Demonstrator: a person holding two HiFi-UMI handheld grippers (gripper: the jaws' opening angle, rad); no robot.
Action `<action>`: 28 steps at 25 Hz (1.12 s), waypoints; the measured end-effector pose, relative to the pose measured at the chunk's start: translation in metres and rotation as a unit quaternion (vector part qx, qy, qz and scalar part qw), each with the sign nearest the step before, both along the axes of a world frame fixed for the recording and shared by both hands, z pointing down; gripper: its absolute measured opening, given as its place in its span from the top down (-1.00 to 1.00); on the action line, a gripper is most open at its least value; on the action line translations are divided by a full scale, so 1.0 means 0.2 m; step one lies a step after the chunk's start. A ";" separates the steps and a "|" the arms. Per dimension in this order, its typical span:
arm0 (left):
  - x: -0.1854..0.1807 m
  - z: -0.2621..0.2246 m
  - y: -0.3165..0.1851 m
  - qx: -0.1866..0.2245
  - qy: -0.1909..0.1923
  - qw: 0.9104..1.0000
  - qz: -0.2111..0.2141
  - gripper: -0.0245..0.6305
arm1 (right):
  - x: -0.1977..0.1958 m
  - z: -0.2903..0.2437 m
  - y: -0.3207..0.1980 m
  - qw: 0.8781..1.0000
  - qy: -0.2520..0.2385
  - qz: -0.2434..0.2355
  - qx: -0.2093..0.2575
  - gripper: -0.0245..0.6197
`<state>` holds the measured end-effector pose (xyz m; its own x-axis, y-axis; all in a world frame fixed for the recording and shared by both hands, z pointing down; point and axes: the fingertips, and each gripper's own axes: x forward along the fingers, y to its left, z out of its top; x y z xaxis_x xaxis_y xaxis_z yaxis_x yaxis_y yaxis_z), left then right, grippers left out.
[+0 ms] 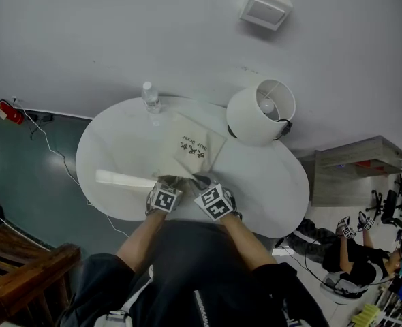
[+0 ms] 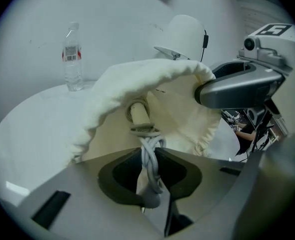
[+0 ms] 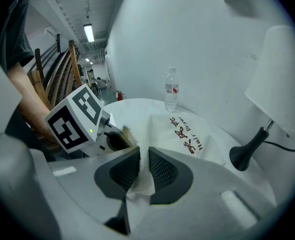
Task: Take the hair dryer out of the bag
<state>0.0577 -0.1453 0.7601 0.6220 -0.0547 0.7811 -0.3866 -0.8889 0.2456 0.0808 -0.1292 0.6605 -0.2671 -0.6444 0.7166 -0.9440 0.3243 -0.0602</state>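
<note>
A cream cloth bag (image 1: 195, 148) with dark print lies on the white round table (image 1: 255, 196). My right gripper (image 3: 143, 165) is shut on the bag's rim and holds the mouth open. In the left gripper view the bag (image 2: 137, 79) arches over the opening, lifted by the right gripper (image 2: 237, 86). Inside lies the hair dryer's pale handle (image 2: 138, 113) with its grey cord (image 2: 150, 151) coiled round it. My left gripper (image 2: 150, 166) is shut on that cord bundle at the bag's mouth. The dryer's body is hidden in the bag. Both grippers (image 1: 163, 197) (image 1: 214, 201) sit side by side at the near table edge.
A water bottle (image 1: 150, 99) stands at the table's far edge. A white lamp (image 1: 261, 111) on a black base (image 3: 247, 153) is at the far right of the bag. A flat white strip (image 1: 122, 178) lies left of the grippers. A wall is close behind.
</note>
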 end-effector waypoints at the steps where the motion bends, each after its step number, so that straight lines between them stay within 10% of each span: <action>1: -0.01 0.00 0.00 0.001 0.000 1.000 0.000 0.66 | 0.00 0.00 0.00 1.000 0.000 0.001 0.001 0.79; 28: -0.23 -0.02 0.20 -0.008 0.003 1.000 -0.012 0.66 | 0.01 0.05 0.03 1.000 -0.013 0.013 -0.004 0.79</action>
